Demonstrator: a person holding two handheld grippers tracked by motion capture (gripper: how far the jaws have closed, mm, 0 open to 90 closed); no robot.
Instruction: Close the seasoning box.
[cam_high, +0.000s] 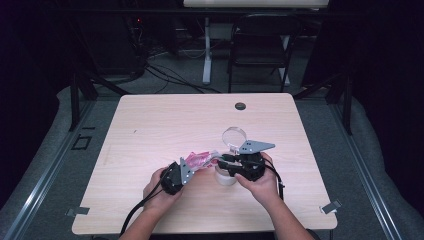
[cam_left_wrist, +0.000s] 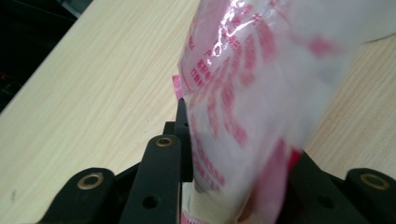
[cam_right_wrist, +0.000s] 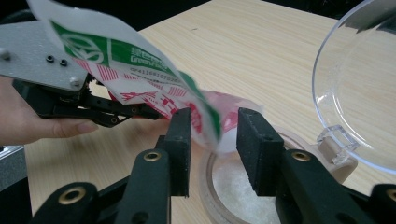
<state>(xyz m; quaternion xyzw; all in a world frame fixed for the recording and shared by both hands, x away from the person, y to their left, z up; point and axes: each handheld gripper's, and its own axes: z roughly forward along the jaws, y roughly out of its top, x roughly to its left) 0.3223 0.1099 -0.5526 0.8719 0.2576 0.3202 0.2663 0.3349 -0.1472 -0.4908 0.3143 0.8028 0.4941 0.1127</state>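
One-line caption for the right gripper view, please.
Right gripper open around the tip of a printed plastic bag that the left gripper holds over an open jar of white granules.

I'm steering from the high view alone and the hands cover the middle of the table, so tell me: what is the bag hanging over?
Observer: In the right gripper view the bag has its lower corner above a round open jar with white grains inside.
Operator: Is the jar's lid off?
Observer: It is a clear hinged lid, swung up and back at the jar's far side.
Operator: Does the right gripper have the bag?
Observer: The right gripper has the bag's corner between its jaws, but a gap shows on the right pad's side, so it reads as open.
Operator: And the left one?
Observer: The left gripper is closed on the bag; in its own view the printed film rises straight out from between the jaws.
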